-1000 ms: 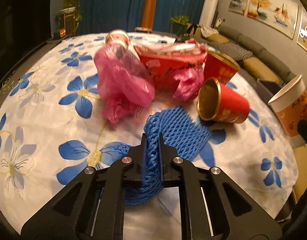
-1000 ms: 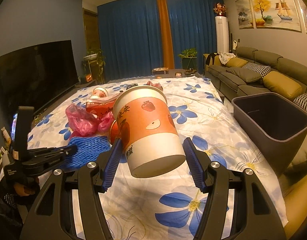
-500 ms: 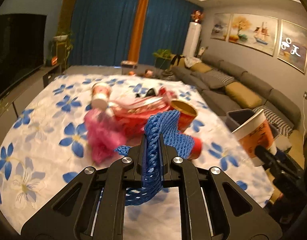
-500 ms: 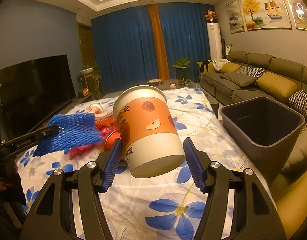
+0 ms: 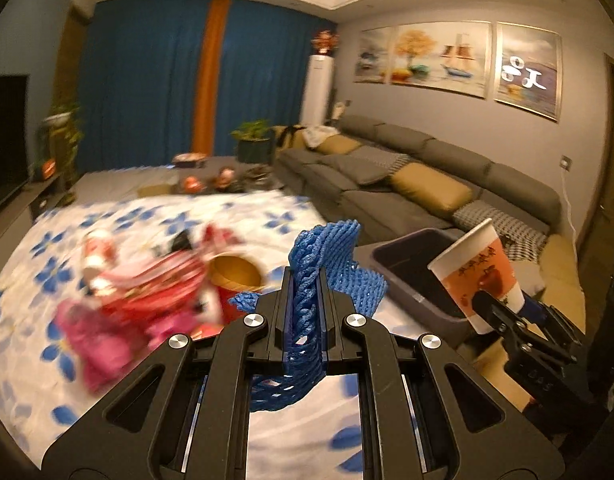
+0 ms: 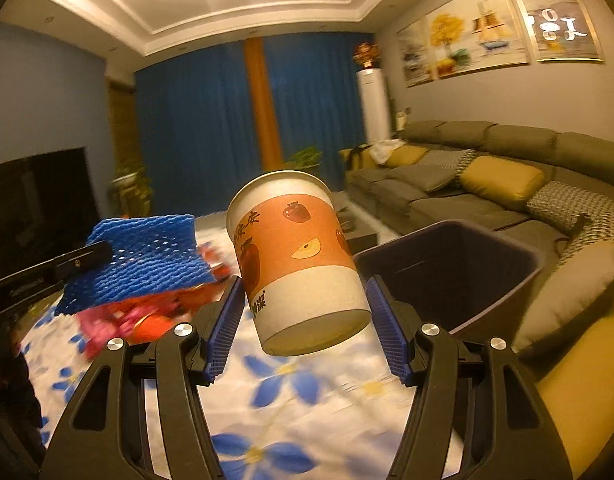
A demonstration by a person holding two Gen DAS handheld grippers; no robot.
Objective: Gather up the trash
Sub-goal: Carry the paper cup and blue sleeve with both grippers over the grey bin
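- Left wrist view: the left gripper [image 5: 303,312] has its jaws pinched tight on a blue foam net [image 5: 327,256], which hangs clear above the flowered tablecloth [image 5: 147,216] and droops a little below the jaws.
- Right wrist view: the right gripper [image 6: 303,316] holds a paper cup [image 6: 295,256] by its lower half, blue pads pressing on both sides; the cup is tilted, mouth away from the camera, base toward it.
- Both loads are in the air, and the grey bin [image 6: 467,276] stands just beyond the cup at the table's edge, beside the sofa [image 6: 467,184]. The net is on the cup's left in this view, further from the bin.
- My reading: this is the carry step, with both pieces of rubbish headed for the bin and neither over its mouth yet.
- Next, I'd judge, the cup needs to come above the opening before the pads part; tilted as it is, it could clip the rim and tumble onto the cloth.
- The net is light and springy, so it may cling to the jaws or drift; a release well over the middle of the bin looks safer.
- More rubbish waits on the table: a pink bag [image 5: 95,332], a red wrapper [image 5: 163,284] and a red cup [image 5: 235,280] lying on its side, all blurred.
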